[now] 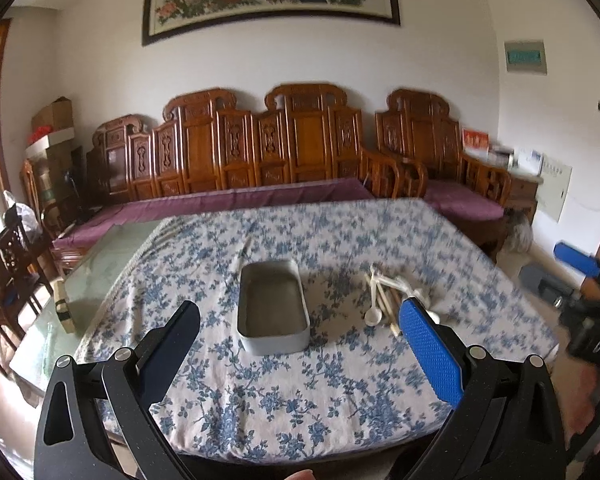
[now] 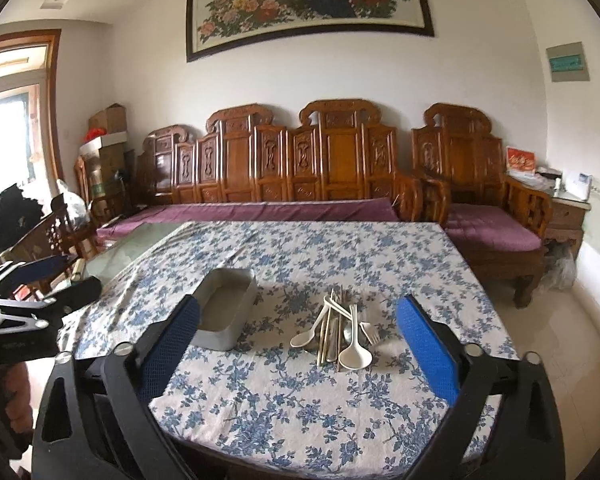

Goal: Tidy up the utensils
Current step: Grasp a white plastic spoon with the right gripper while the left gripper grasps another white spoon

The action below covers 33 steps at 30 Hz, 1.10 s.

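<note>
An empty grey metal box (image 1: 273, 306) (image 2: 225, 312) sits on the blue-flowered tablecloth (image 1: 300, 392) (image 2: 300, 400). To its right lies a pile of utensils (image 1: 392, 300) (image 2: 338, 332): white plastic spoons, a small white fork, chopsticks and metal pieces. My left gripper (image 1: 300, 344) is open and empty, held above the near table edge in front of the box. My right gripper (image 2: 298, 344) is open and empty, held above the near edge in front of the pile. Each gripper shows at the other view's edge: the right one (image 1: 584, 280), the left one (image 2: 32, 280).
A carved wooden sofa with purple cushions (image 2: 260, 212) stands behind the table. A matching armchair (image 2: 484, 208) is at the back right. Bare glass tabletop (image 1: 104, 264) shows left of the cloth. Wooden chairs (image 1: 8, 264) and boxes stand at the left.
</note>
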Each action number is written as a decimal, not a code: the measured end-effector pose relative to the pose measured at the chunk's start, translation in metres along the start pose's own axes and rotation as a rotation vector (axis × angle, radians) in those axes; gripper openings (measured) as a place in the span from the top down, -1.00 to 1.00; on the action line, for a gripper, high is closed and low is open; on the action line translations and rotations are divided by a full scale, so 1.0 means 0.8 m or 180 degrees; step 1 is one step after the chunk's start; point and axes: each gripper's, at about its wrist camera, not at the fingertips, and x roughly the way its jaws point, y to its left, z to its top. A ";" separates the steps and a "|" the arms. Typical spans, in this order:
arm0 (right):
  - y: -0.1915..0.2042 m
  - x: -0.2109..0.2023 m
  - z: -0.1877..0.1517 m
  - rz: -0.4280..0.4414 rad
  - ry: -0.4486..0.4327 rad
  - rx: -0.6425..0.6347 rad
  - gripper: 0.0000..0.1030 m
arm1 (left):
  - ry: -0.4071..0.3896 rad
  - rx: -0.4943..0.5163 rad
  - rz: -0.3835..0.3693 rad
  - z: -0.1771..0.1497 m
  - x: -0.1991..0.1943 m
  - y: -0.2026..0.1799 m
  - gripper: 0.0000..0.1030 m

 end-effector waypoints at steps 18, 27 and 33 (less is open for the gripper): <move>-0.107 0.191 -0.052 -0.0212 0.0854 0.0006 -0.01 | 0.0719 0.0331 -0.0555 -0.030 0.169 -0.050 -0.88; -0.120 0.295 -0.087 0.0024 0.1261 -0.0127 0.23 | 0.0923 0.0398 -0.0831 -0.041 0.210 -0.071 -0.88; -0.121 0.368 -0.115 0.0203 0.1629 -0.0207 0.43 | 0.0985 0.0466 -0.0828 -0.046 0.238 -0.081 -0.88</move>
